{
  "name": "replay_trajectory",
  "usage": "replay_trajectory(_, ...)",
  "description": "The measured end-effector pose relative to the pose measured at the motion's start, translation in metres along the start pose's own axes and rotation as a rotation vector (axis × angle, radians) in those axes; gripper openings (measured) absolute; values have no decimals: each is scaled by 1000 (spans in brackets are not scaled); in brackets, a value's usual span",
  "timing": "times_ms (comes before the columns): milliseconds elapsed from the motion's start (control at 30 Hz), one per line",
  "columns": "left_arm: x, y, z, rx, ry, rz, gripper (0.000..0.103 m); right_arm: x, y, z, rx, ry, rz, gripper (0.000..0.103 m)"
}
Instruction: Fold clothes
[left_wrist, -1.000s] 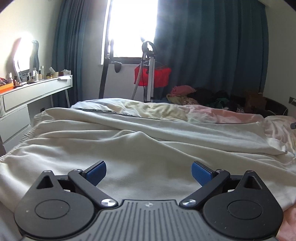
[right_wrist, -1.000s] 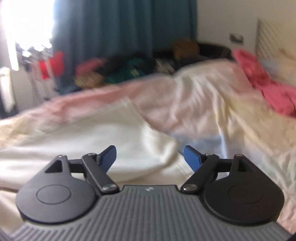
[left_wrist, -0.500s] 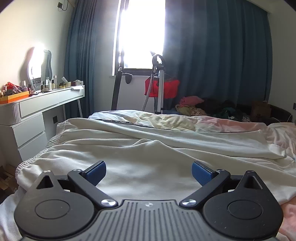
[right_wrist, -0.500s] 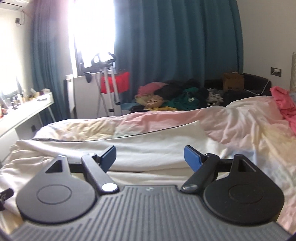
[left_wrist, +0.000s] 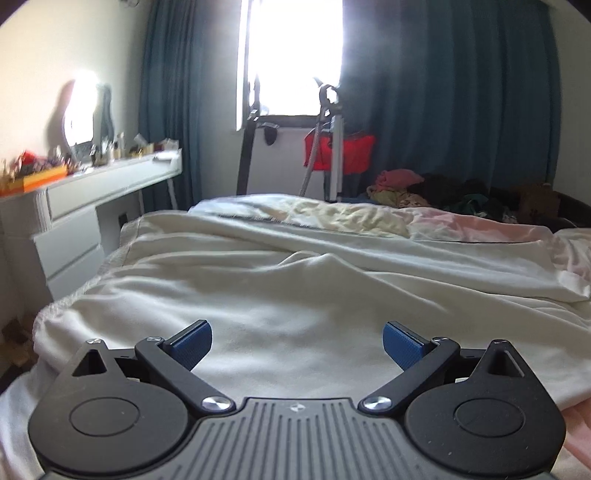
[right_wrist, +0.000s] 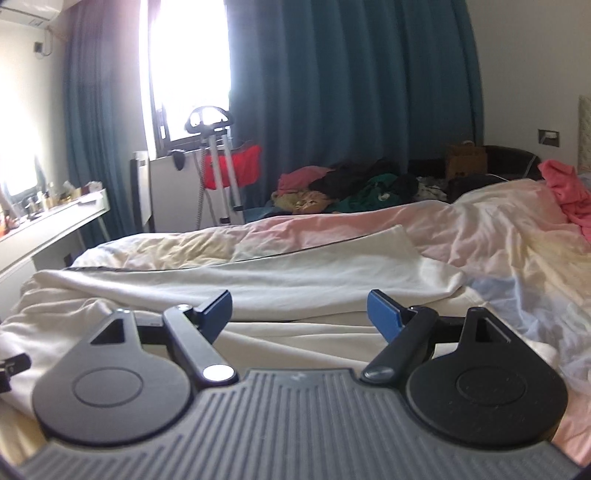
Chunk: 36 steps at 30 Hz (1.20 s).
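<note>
Left tool (left_wrist: 297, 343): level, pointing forward, jaws spread wide, nothing between them.
Left pads (left_wrist: 400, 349): blue, angled inward, both bare.
Right tool (right_wrist: 299, 315): level, pointing forward, jaws spread wide, nothing gripped.
Right pads (right_wrist: 384, 319): blue, both bare, left one in shade.
Arms and hands: out of view.

From my left gripper (left_wrist: 297, 343) I'm seeing the blue pads spread wide with nothing between them, hovering over a rumpled cream garment (left_wrist: 280, 295) spread across the bed (left_wrist: 480, 232). White dresser (left_wrist: 74, 221) with clutter sits off to the left, clothes pile (left_wrist: 424, 192) by the teal curtains (left_wrist: 461, 92) behind.
</note>
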<state>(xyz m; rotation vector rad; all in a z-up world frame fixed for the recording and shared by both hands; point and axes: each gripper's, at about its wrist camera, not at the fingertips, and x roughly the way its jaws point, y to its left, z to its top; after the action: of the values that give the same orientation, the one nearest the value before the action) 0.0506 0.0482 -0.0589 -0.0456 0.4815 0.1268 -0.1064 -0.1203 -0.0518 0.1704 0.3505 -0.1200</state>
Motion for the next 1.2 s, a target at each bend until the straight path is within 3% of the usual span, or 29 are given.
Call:
replay_trajectory(133,3,36,0,-133,79,75,100,14,-11,-2,38,46,-36,82)
replay_trajectory(233,5,75,3,-302,143,158,100,24,-22,-3,96,86,-63,82)
replay_trajectory(333,3,114,13,-437,140,209,99,30,-31,-5,123,111,-114,82)
replay_trajectory(533,3,167,44,-437,141,285,100,35,-46,-10,209,152,-102,82)
replay_trajectory(600,4,181,45,-428,152,335,100,34,-50,-9,237,153,-93,82)
replay_trajectory(700,4,201,33,-500,159,343,100,31,-61,-7,292,152,-81,82)
replay_trajectory(733,4,208,29,-524,161,345,99,29,-65,-6,316,151,-75,82)
replay_trajectory(833,4,230,18,-700,162,216,95,23,-86,-5,413,149,-63,82)
replay_trajectory(933,7,245,7,-828,162,143,92,15,-116,-6,524,137,-80,82)
replay_trajectory(1067,18,266,-13,-1030,210,108,88,6,-160,-11,649,106,-237,82)
replay_trajectory(1200,17,277,-23,-1091,166,86,84,3,-207,-26,816,93,-340,82)
